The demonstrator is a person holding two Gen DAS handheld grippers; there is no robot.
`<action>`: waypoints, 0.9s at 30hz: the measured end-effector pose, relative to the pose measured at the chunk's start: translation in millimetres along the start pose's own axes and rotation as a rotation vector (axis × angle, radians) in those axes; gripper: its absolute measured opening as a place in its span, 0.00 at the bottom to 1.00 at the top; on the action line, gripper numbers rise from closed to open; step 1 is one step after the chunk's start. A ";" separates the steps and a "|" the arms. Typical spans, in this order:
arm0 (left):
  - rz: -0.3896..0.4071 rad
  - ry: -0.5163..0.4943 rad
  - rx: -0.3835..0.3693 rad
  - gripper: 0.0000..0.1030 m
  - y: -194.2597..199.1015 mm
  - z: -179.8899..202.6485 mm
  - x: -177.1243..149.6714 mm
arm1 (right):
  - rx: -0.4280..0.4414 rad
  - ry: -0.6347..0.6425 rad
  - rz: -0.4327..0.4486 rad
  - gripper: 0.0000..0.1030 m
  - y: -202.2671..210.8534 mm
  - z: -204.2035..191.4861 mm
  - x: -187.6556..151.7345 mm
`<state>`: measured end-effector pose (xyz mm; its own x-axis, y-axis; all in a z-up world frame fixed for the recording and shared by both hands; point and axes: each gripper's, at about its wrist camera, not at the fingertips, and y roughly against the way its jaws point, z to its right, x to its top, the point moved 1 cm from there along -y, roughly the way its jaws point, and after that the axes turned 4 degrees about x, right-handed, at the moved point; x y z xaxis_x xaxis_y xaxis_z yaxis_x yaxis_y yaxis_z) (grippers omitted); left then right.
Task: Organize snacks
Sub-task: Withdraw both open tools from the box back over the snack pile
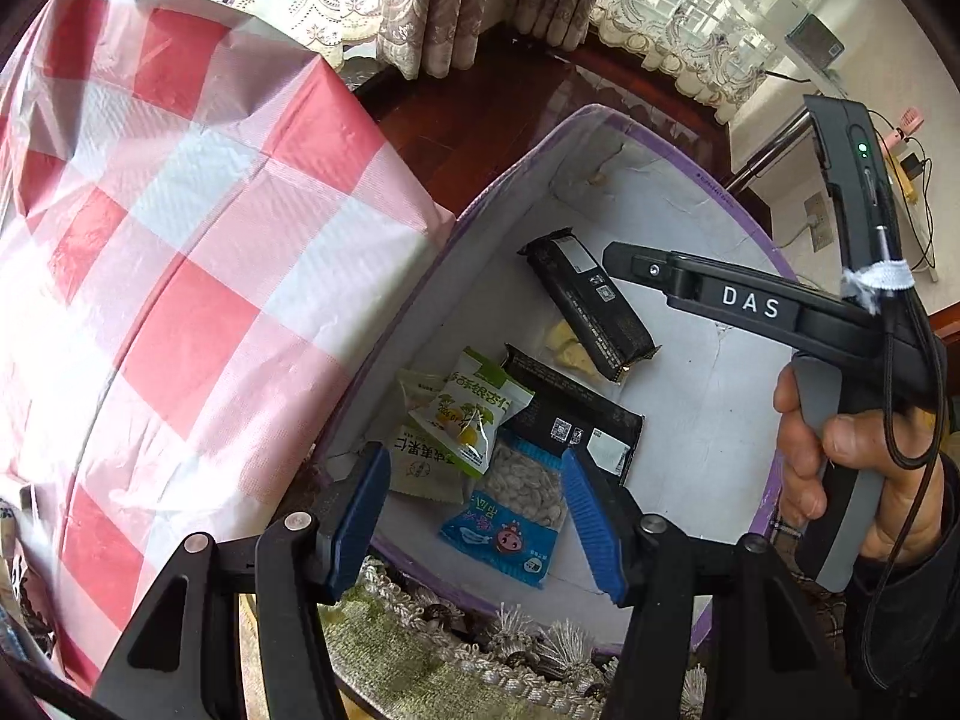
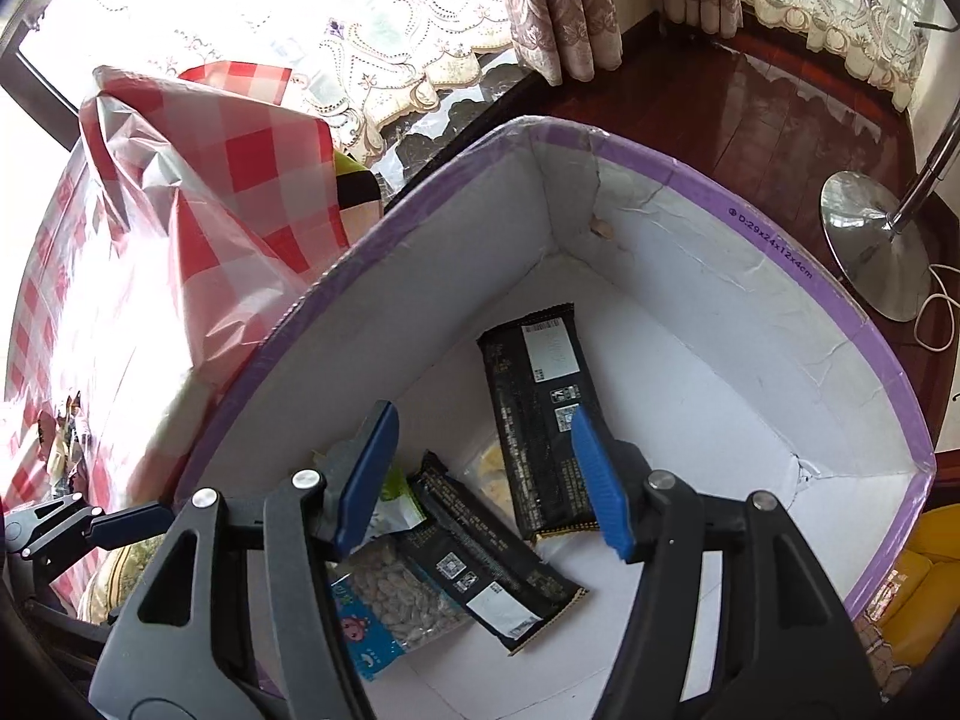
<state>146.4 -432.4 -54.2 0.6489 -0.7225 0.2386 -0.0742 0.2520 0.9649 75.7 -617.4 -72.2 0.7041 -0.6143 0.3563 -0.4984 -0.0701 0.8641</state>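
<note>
Risk: both claws, left [image 1: 477, 519] and right [image 2: 483, 474], released and empty over box [image 2: 690, 180]; descending could snag the seed pack [image 1: 516, 510] at 6 o'clock.

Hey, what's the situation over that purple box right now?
Left gripper open, empty. Right gripper open, empty, above box. Black bars, seed packet, green packet already inside. Nothing blocking.
</note>
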 end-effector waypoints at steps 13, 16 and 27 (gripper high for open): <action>0.146 0.120 0.039 0.58 46.3 -42.5 -33.1 | 0.088 0.121 0.038 0.68 26.2 -87.0 -10.1; 0.198 0.164 0.054 0.58 59.7 -57.0 -42.8 | 0.107 0.139 0.030 0.68 26.6 -103.4 -15.8; 0.367 0.418 0.094 0.58 99.8 -135.1 -90.2 | 0.182 0.233 -0.007 0.69 19.1 -185.0 -39.7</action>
<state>182.7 -255.1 5.7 0.8111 -0.2772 0.5151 -0.4065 0.3661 0.8371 131.8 -449.0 -4.1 0.7943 -0.4177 0.4412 -0.5612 -0.2265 0.7961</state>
